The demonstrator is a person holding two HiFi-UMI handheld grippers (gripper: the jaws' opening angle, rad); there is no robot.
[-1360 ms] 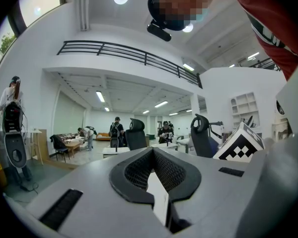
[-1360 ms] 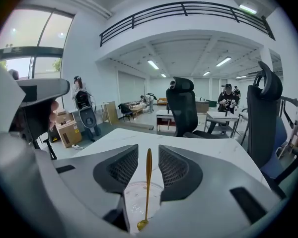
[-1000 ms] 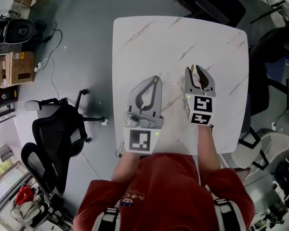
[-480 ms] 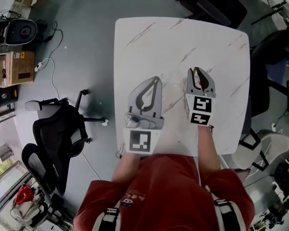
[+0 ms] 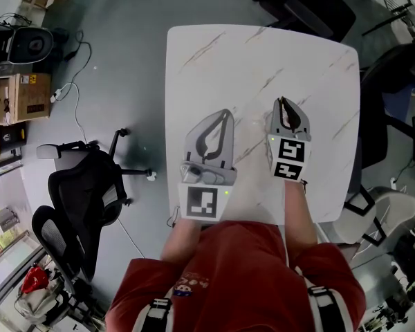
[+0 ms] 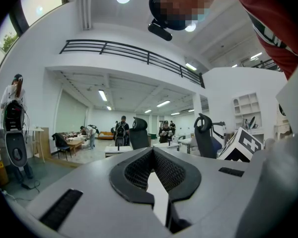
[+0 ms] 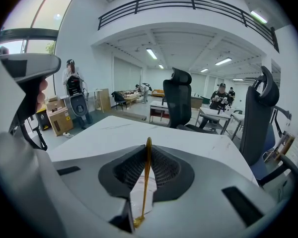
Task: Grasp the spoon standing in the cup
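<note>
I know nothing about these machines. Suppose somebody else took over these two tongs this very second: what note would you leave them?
Left tongs: shut with nothing between them, held low over the white marble table.
Right tongs: shut on a thin gold spoon, which sits edge-on between the jaws, also over the table.
Cup: none shows in any view.
Done: the spoon is grasped.
Left: probably nothing of the grasp itself. Keep the right tongs closed so the spoon does not slip.
</note>
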